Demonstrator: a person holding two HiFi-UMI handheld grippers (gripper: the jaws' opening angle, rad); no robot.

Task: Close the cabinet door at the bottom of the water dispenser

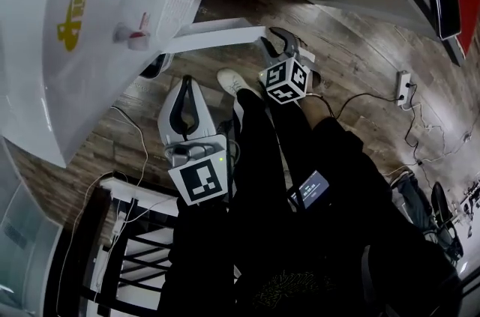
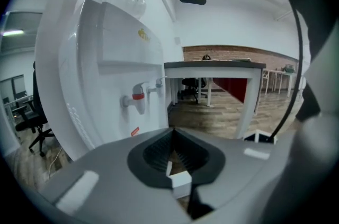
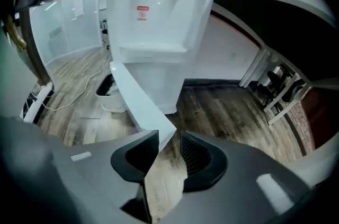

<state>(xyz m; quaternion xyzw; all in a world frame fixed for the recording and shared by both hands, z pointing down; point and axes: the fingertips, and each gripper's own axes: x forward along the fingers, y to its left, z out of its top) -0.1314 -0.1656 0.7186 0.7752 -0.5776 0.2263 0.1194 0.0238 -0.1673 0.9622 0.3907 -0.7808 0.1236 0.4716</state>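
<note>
Between right gripper (image 3: 167,157) fingers (image 3: 198,157), free corner of cabinet door (image 3: 135,104).

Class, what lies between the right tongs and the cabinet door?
Nothing: the right gripper view shows a corner of the cabinet door in the gap of the open right tongs.
</note>
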